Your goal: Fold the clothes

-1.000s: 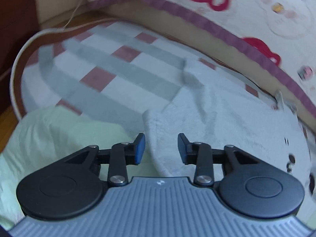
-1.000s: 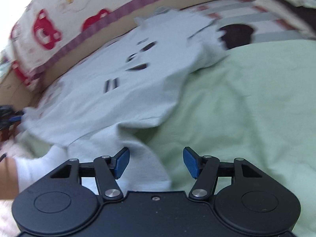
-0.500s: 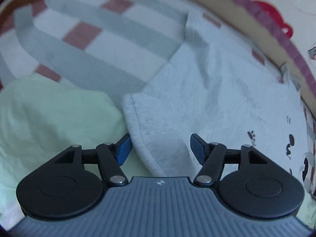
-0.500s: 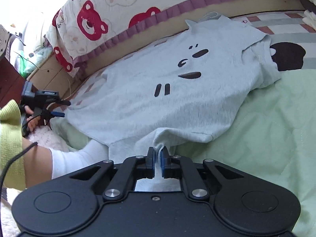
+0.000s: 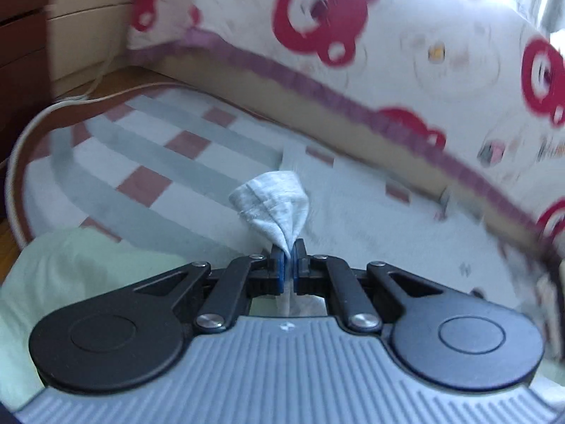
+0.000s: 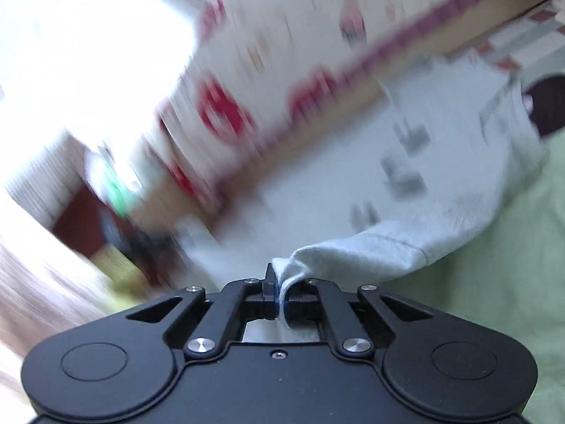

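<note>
Light grey cotton T-shirt [image 6: 441, 183] with dark printed marks, spread across centre frame on the pale green bed cover [image 6: 512, 282], hem bunched into folds. Left gripper [image 5: 289, 261] jaws pinching a puckered hem corner; right gripper [image 6: 280, 295] jaws pinching the hem too. Behind, upper frame, blurred bear-print pillow [image 5: 388, 35].

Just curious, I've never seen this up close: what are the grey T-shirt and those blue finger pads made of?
The grey T-shirt looks like soft heathered cotton jersey: matte, flecked, stitched hem, bunching limply where the left gripper pinches it. The blue finger pads look like matte rubber or soft plastic; I cannot tell which.
</note>
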